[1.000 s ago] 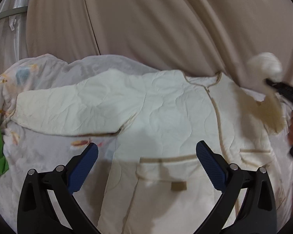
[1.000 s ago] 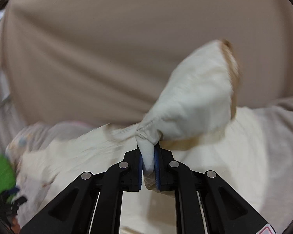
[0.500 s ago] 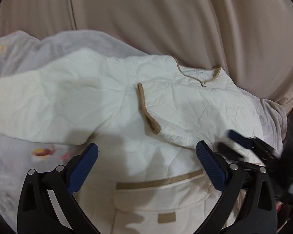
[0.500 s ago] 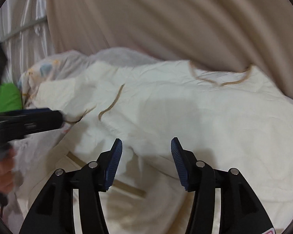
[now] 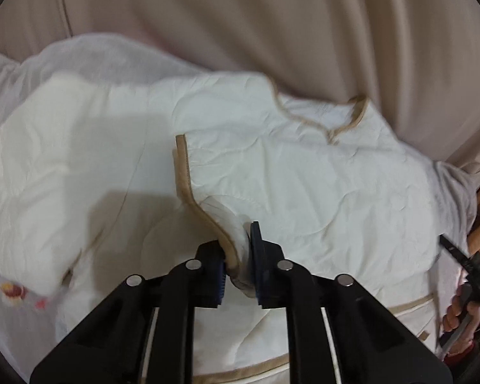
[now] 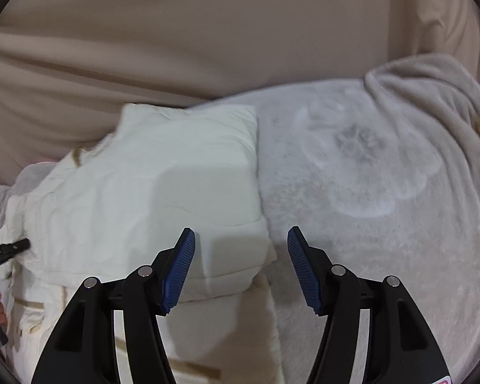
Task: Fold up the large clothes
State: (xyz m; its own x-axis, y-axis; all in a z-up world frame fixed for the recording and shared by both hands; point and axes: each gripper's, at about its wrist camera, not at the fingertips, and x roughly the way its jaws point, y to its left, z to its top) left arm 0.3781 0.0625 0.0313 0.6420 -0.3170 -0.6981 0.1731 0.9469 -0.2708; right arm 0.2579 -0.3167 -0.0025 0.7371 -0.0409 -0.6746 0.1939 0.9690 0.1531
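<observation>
A cream quilted jacket (image 5: 304,185) with tan trim lies spread on a pale blanket (image 5: 118,60). One sleeve is folded across its chest, its tan cuff (image 5: 184,172) pointing up. My left gripper (image 5: 238,265) is shut on the cuff end of that folded sleeve, which bunches between the pads. In the right wrist view the jacket's folded right edge (image 6: 176,176) lies left of centre. My right gripper (image 6: 241,265) is open and empty, just above that folded edge. The right gripper also shows at the left view's right edge (image 5: 464,265).
A beige fabric backdrop (image 6: 208,38) rises behind the bed. The grey fleece blanket (image 6: 368,166) with a faint print covers the right side and bunches at the far right. A small coloured print (image 5: 12,291) shows on the sheet at lower left.
My left gripper went from open to shut on the folded sleeve's cuff. My right gripper let go of the sleeve earlier and has swung right toward the jacket's side edge.
</observation>
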